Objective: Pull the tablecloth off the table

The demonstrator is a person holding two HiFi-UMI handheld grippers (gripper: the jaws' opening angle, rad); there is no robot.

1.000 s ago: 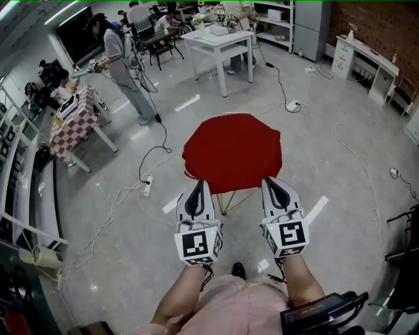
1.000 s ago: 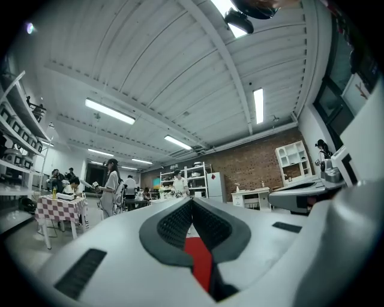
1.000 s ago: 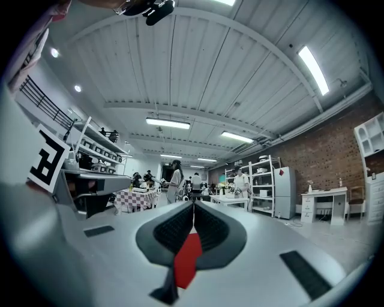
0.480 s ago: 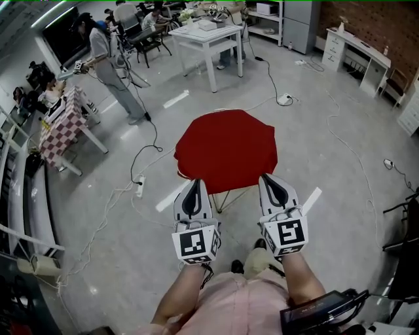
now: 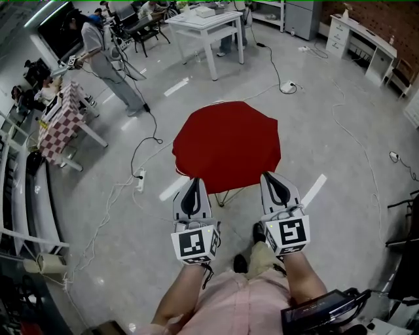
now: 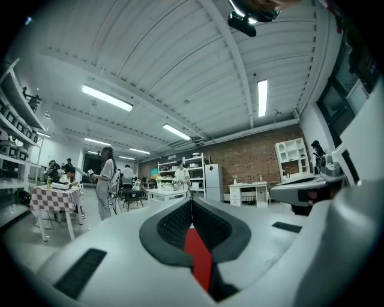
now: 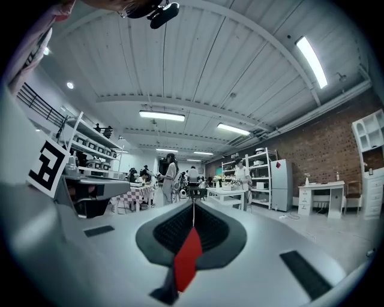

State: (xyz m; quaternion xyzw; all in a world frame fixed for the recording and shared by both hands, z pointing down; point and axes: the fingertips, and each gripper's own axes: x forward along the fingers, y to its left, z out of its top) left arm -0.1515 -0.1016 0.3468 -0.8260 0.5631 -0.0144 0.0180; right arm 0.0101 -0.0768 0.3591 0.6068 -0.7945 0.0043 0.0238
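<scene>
1. At the far left, a counter under a red-and-white checked cloth [image 5: 62, 121] stood by the shelving. A person in grey clothes [image 5: 105, 59] stood just beyond it, well apart from the task's counter.
2. A thin black cable [image 5: 154, 131] ran over the grey floor from near that person's feet to a white power strip [image 5: 139, 182]. The strip lay left of the red cloth, near the left gripper but apart from it.
3. The left gripper [image 5: 194, 181] had its jaws pressed together on the near edge of the red fabric tablecloth [image 5: 226, 144]. In the left gripper view a red sliver of it [image 6: 198, 255] showed pinched between the dark pads.
4. The tablecloth lay spread over a small counter and hid its top. Only the counter's thin golden metal legs [image 5: 226, 195] showed, under the near edge between the two grippers.
5. Far beyond the cloth stood a white square counter [image 5: 203, 26] with people around it.
6. The right gripper [image 5: 270, 175] likewise pinched the cloth's near edge, jaws pressed together, and red fabric [image 7: 187, 258] hung between its pads.
7. To its right lay a white tape strip [image 5: 314, 190] on the floor, then a looping white cable [image 5: 366, 163]. A white desk [image 5: 360, 42] stood by the brick wall [image 5: 386, 19].
</scene>
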